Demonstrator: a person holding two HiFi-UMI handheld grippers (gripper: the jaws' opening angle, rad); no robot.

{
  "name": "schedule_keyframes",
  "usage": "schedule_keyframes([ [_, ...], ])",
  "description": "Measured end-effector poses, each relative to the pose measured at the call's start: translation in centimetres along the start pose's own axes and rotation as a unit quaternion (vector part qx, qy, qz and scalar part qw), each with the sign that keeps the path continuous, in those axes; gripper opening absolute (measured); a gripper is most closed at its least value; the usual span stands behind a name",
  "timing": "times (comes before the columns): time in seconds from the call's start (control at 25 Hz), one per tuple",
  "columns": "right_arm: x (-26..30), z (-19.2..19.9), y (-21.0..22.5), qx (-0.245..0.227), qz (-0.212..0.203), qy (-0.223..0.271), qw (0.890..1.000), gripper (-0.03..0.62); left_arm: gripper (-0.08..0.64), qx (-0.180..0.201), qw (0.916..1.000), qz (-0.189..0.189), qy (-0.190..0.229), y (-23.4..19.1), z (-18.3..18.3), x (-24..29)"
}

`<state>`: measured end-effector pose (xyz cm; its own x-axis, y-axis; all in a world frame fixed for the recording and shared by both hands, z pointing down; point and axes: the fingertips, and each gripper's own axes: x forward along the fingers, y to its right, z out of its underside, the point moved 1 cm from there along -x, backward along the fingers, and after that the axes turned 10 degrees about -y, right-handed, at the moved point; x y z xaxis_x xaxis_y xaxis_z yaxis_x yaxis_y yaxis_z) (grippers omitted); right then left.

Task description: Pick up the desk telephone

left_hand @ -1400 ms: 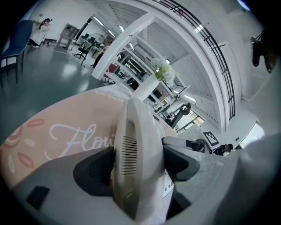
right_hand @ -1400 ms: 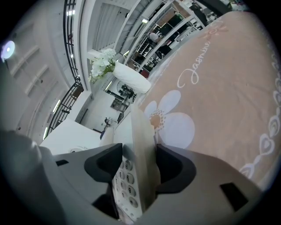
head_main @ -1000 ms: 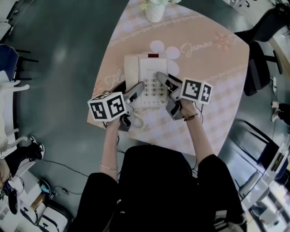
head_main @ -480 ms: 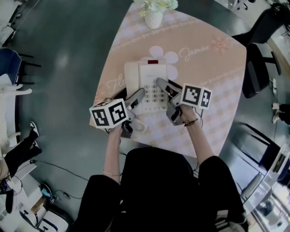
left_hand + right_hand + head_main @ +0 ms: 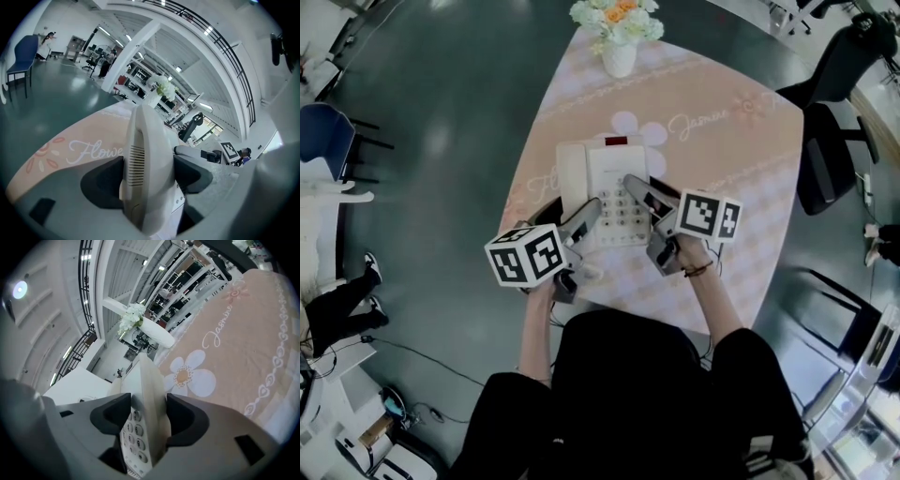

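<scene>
1. Here's the white telephone (image 5: 614, 173), sitting mid-way along the pink, flower-printed tabletop (image 5: 731, 178), with the person working it from both sides
2. The left tongs (image 5: 584, 216) come in at the near left corner of it
3. Left gripper view: both dark pads (image 5: 103, 180) are clamped on the phone's left edge, one on each face, right by the slotted grille (image 5: 136, 161)
4. The right tongs (image 5: 639, 190) reach in over the near right side
5. Right gripper view: those jaws are clamped too, pressed onto the phone's right edge, and the keypad (image 5: 133, 425) shows just beside the left-hand pad
6. The handset (image 5: 571, 169) lies along the phone's left side, with the number buttons to its right and a small red patch (image 5: 617, 142) at the far edge
7. Has the base cleared the tabletop? No view lets me tell
8. A vase of flowers (image 5: 619, 42) stands at the far end of the tabletop, well apart from the phone
9. A black office chair (image 5: 825, 159) stands off the tabletop's right side, and a blue chair (image 5: 321, 141) is far left on the dark floor (image 5: 441, 141)
</scene>
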<state>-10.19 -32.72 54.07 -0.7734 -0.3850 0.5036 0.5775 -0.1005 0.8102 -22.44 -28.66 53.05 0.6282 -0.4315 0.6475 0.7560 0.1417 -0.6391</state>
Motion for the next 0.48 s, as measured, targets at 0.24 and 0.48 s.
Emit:
schedule_keyframes([
  [0.24, -1.0, 0.2, -1.7, -0.004, -0.015, 0.009, 1.000, 0.227, 0.324, 0.007, 0.9999, -0.003, 0.014, 1.2, -0.1, -1.7],
  [0.48, -2.8, 0.3, -3.3, -0.020, -0.019, 0.028, 0.999, 0.225, 0.324, 0.015, 0.9994, -0.001, 0.031, 2.9, 0.1, -3.2],
])
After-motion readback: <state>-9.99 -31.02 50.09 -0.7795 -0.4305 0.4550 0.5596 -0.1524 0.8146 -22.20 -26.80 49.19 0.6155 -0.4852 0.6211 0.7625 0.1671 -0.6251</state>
